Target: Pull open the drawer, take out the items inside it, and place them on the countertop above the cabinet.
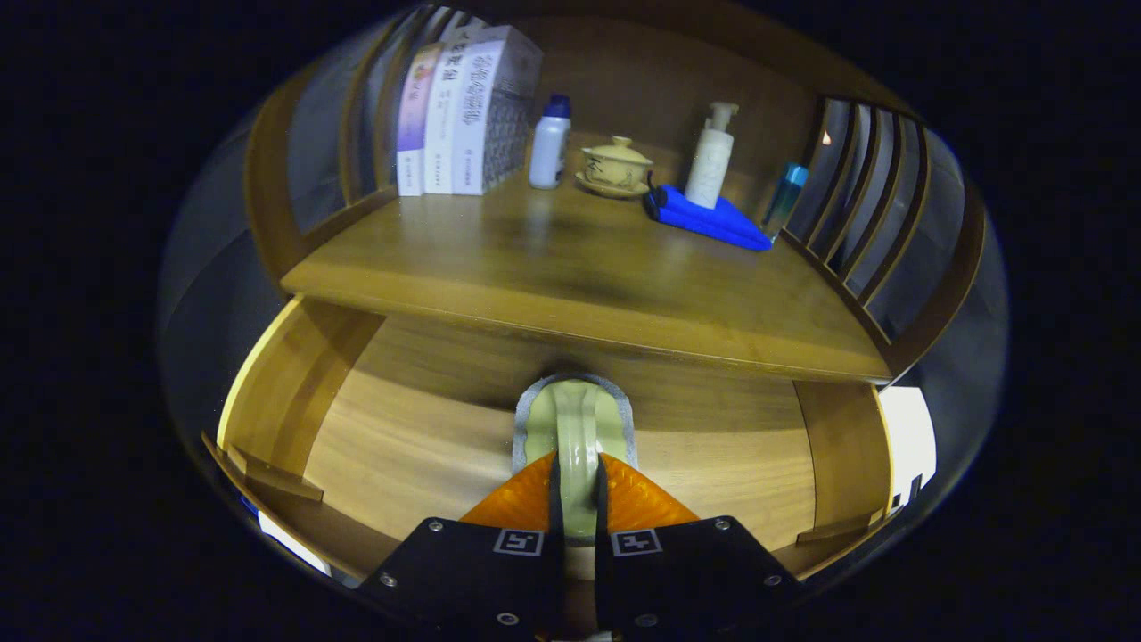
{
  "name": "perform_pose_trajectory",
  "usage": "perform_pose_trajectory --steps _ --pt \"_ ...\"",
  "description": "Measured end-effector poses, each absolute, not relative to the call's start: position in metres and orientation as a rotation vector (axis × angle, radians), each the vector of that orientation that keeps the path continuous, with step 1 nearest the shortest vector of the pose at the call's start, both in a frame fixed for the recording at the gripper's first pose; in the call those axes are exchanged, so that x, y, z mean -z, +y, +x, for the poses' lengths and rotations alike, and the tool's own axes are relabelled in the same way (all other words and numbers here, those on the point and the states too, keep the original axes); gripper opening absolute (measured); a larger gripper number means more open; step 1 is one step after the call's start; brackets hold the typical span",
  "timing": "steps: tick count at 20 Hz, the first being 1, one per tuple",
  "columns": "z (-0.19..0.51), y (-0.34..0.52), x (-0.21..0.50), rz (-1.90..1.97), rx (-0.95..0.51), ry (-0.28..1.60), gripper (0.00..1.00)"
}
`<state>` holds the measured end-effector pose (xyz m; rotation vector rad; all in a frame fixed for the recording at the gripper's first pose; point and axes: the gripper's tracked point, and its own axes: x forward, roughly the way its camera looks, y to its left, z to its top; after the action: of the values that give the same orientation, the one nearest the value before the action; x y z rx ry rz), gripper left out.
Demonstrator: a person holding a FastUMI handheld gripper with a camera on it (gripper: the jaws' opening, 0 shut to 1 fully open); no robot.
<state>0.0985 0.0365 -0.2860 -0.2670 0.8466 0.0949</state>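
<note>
- So we've got a pale green thing (576, 437) with a grey rim pinched in the claw (577, 486), and honestly we can't tell what it is, maybe a scoop or a small dish seen edge-on.
- Its long axis runs straight along the fingers, 6 to 12 o'clock, with the far rounded end pointing at 12 toward the back of the drawer (419, 446).
- The near end sits right between the two fingers; the rest sticks out just ahead of the tips.
- Both fingers (521, 499) press on it from either side, so the claw is clamped on it, with only the narrow green ridge showing in the gap.
- The thing is over the open drawer's wooden bottom, about the middle of it; we can't tell if it touches the wood or hangs just above.
- Drawer is pulled out, side walls at roughly 9 and 3 o'clock from the claw.
- Up at 12 o'clock, beyond the fingers, is the countertop (570, 276).
- Along its back, from 11 round to 1 o'clock: standing books (463, 111), a small white bottle with a blue cap (549, 143), a lidded yellowish cup on a saucer (616, 165), a white pump bottle (711, 156) standing on a blue folded cloth (709, 218), and a little teal bottle (784, 196) by the slatted side (869, 192).
</note>
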Motion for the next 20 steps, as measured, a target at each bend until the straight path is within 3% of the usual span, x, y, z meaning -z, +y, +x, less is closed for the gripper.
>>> perform_pose_trajectory --steps 8,20 --pt "0.084 0.044 0.221 -0.288 -0.105 0.718 0.13" --pt "0.198 0.043 0.164 -0.276 -0.110 0.551 0.13"
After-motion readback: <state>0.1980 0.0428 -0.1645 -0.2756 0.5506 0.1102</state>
